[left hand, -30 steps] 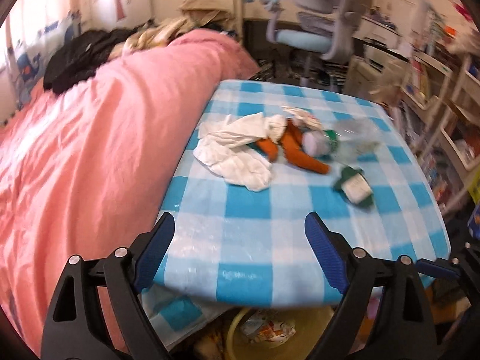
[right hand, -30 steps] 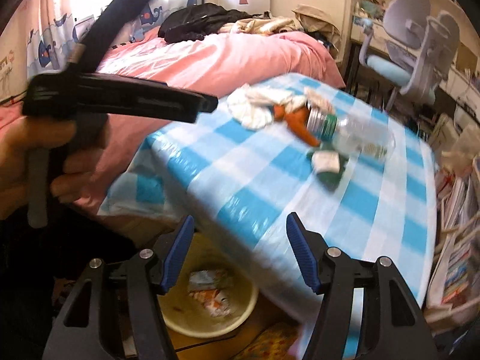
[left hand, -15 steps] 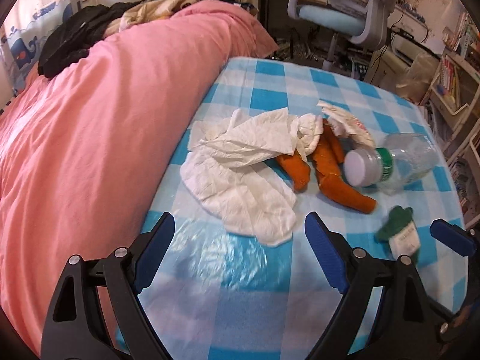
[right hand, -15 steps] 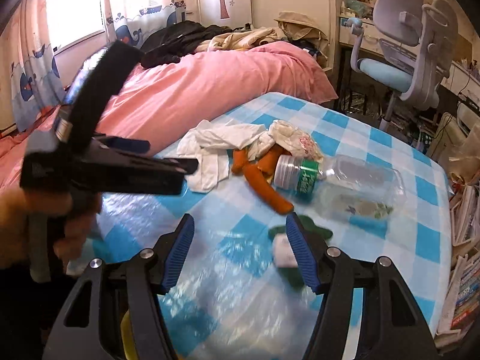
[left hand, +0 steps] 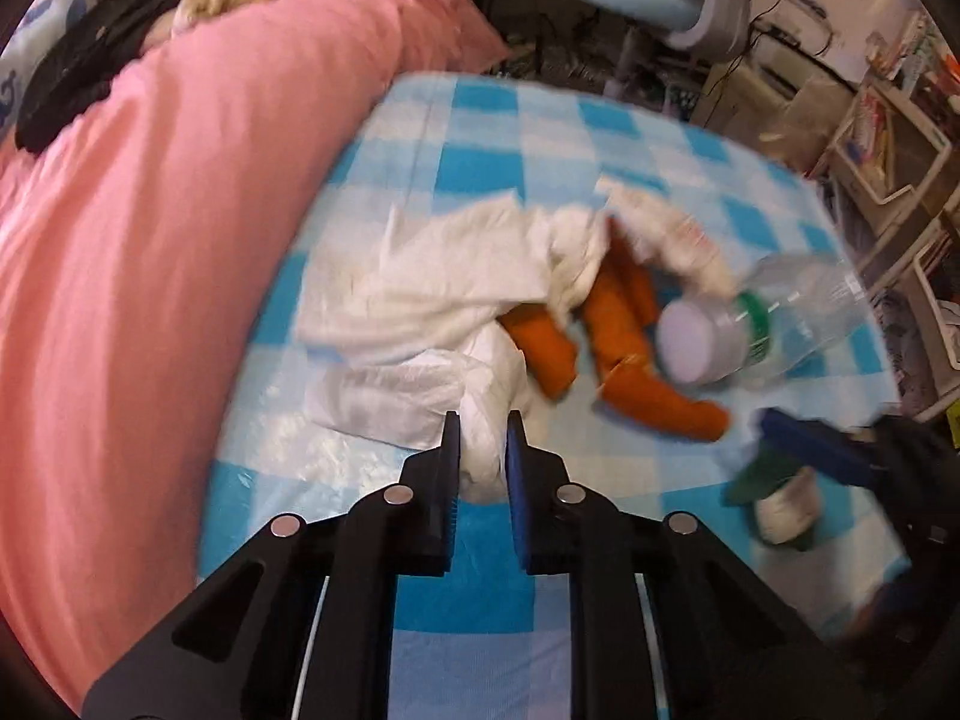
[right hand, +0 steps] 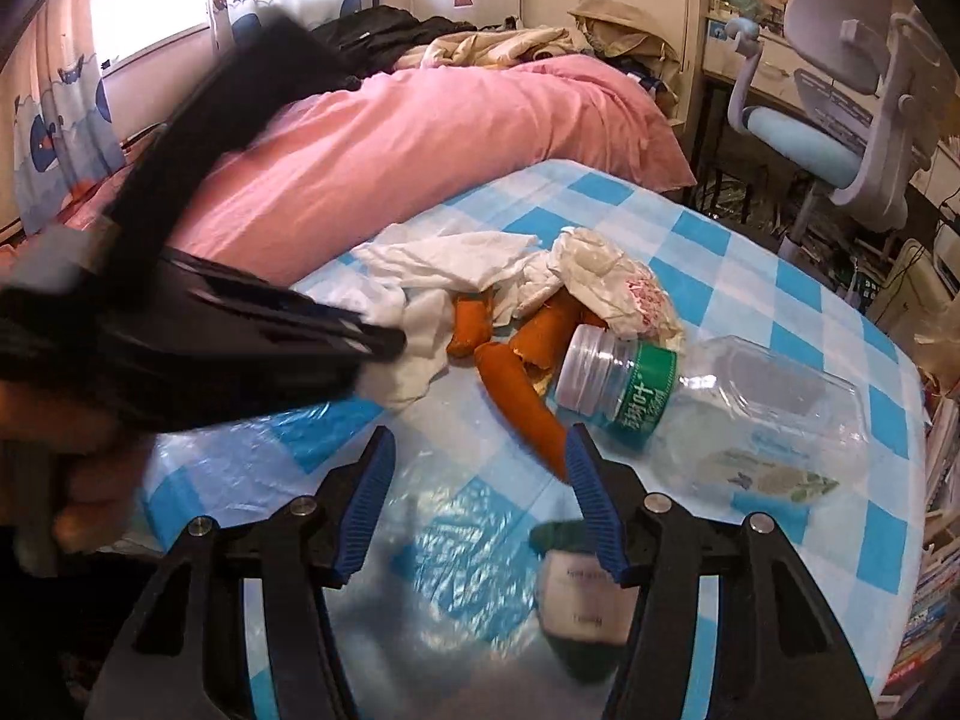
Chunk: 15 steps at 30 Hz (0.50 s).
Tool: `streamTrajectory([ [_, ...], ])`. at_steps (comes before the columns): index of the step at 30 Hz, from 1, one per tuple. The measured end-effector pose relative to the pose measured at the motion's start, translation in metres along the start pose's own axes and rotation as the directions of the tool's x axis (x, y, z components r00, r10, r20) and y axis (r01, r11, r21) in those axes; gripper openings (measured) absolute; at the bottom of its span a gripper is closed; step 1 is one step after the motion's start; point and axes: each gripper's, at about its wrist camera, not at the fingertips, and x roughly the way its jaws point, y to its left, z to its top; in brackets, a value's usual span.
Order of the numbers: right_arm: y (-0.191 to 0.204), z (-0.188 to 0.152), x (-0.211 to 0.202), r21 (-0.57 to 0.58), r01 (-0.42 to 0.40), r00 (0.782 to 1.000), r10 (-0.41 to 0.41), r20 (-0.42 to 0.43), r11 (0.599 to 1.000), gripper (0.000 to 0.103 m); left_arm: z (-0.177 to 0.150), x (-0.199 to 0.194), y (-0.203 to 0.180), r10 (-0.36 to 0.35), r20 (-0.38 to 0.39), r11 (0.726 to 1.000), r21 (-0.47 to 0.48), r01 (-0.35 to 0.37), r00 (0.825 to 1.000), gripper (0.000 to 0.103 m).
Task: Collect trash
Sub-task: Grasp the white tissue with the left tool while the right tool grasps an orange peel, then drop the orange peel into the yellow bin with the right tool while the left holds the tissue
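Observation:
A pile of trash lies on the blue-checked table [left hand: 468, 546]: white tissues [left hand: 444, 294], orange peels [left hand: 624, 348], a crumpled white wrapper [right hand: 606, 276], a clear plastic bottle [right hand: 738, 408] on its side and a small green-and-white packet [right hand: 576, 606]. My left gripper [left hand: 483, 441] is shut on the near edge of the white tissue. It also shows in the right wrist view [right hand: 384, 342]. My right gripper [right hand: 480, 498] is open, low over the table, with the green packet by its right finger and the orange peel tip just ahead.
A bed with a pink cover [left hand: 156, 228] runs along the table's left side. A grey and blue desk chair [right hand: 828, 108] stands behind the table. Shelves with books [left hand: 888, 138] stand at the right.
My left gripper has moved forward and closed on the white tissue. My right gripper has come closer and lower over the table, near the green packet and the peel.

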Motion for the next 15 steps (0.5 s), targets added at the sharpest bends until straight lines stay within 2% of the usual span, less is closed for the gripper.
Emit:
streamTrajectory([
  [4, -0.003, 0.007, 0.017, 0.013, 0.008, 0.999, -0.007, -0.036, 1.000, 0.057, 0.012, -0.035, 0.002, -0.041, 0.083, 0.999, 0.006, 0.041, 0.996, 0.013],
  [11, -0.005, 0.009, 0.037, 0.023, 0.021, 0.995, -0.018, -0.095, 1.000, 0.057, 0.020, -0.069, 0.013, -0.093, 0.151, 0.996, 0.004, 0.094, 0.984, 0.013],
  [13, -0.007, 0.009, 0.040, 0.030, 0.015, 0.994, -0.012, -0.107, 0.999, 0.052, 0.021, -0.073, 0.013, -0.086, 0.160, 0.996, 0.014, 0.085, 0.983, 0.013],
  [14, -0.007, 0.009, 0.039, 0.036, 0.010, 0.994, -0.007, -0.108, 0.999, 0.048, 0.021, -0.073, 0.013, -0.078, 0.163, 0.997, 0.018, 0.076, 0.984, 0.013],
  [15, -0.007, 0.009, 0.038, 0.043, -0.001, 0.994, 0.005, -0.114, 0.999, 0.038, 0.022, -0.072, 0.014, -0.072, 0.161, 0.997, 0.018, 0.070, 0.984, 0.013],
])
